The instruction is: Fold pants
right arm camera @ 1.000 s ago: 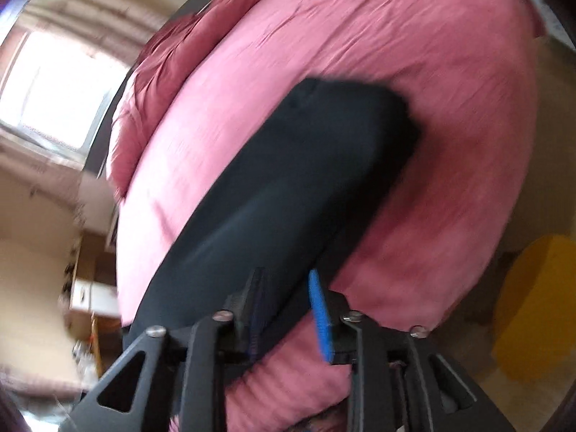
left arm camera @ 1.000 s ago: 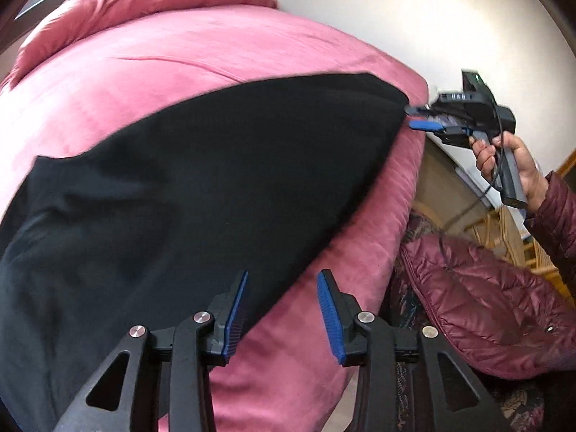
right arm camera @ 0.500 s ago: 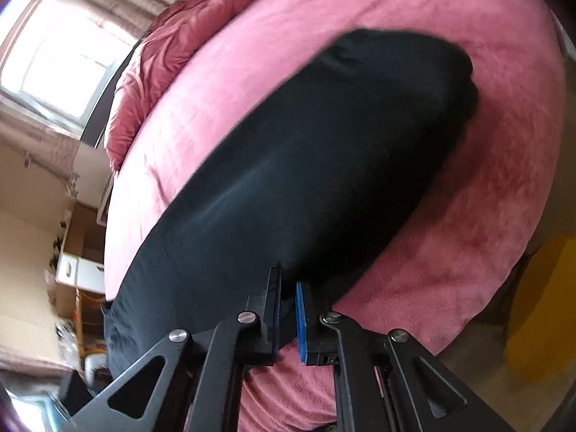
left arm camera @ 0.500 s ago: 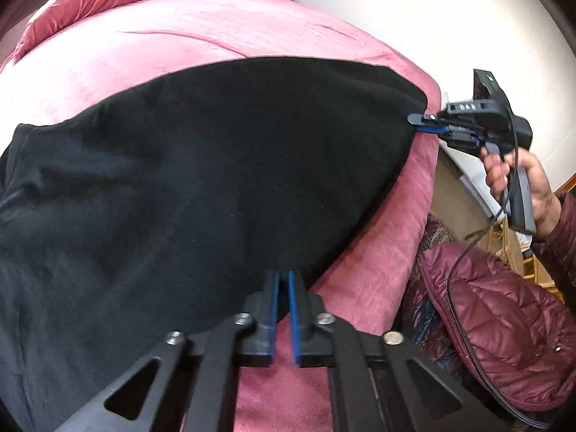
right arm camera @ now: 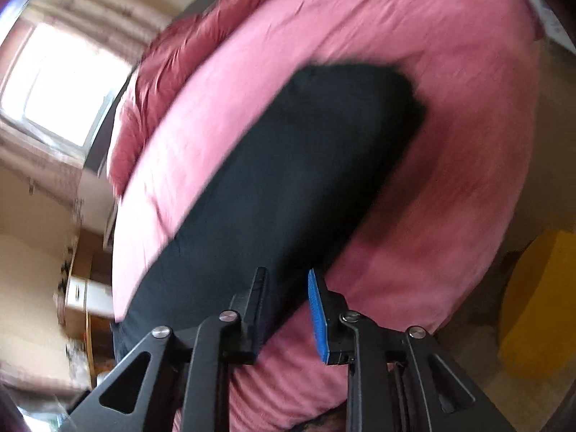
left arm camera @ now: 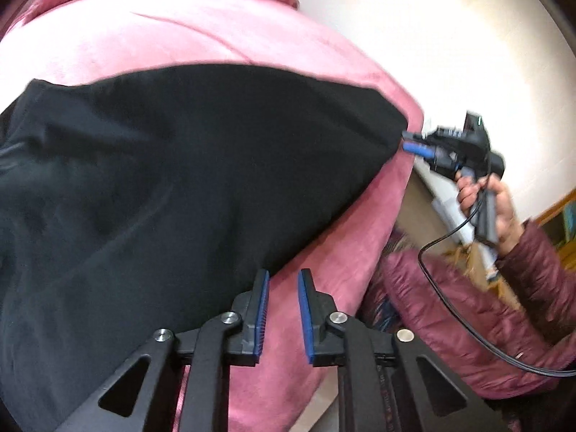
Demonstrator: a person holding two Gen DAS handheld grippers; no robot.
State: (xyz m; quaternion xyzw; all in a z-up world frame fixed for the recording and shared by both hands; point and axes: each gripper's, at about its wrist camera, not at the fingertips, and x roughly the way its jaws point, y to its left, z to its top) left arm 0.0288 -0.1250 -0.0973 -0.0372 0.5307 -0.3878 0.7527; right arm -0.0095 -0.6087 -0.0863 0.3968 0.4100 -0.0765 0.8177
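Observation:
Black pants (left arm camera: 187,180) lie spread flat across a pink bed cover (left arm camera: 201,32). My left gripper (left arm camera: 282,288) is at their near edge. Its jaws are opening, with only pink cover in the gap and the hem just off the left pad. In the left wrist view my right gripper (left arm camera: 406,140) sits at the pants' far right corner, held by a hand (left arm camera: 500,208). In the right wrist view the pants (right arm camera: 306,165) run away from my right gripper (right arm camera: 288,280). Its jaws are opening, the cloth's edge lies loose between them, and the pads do not press it.
A dark red duvet (right arm camera: 172,50) is bunched at the head of the bed below a bright window (right arm camera: 61,82). The person's maroon puffer sleeve (left arm camera: 532,259) and a black cable (left arm camera: 450,298) hang right of the bed. A yellow object (right arm camera: 536,306) stands on the floor.
Both grippers stood open a second ago and shut on the pants' near edge half a second ago. Now both have parted again. The right wrist view has pulled back slightly.

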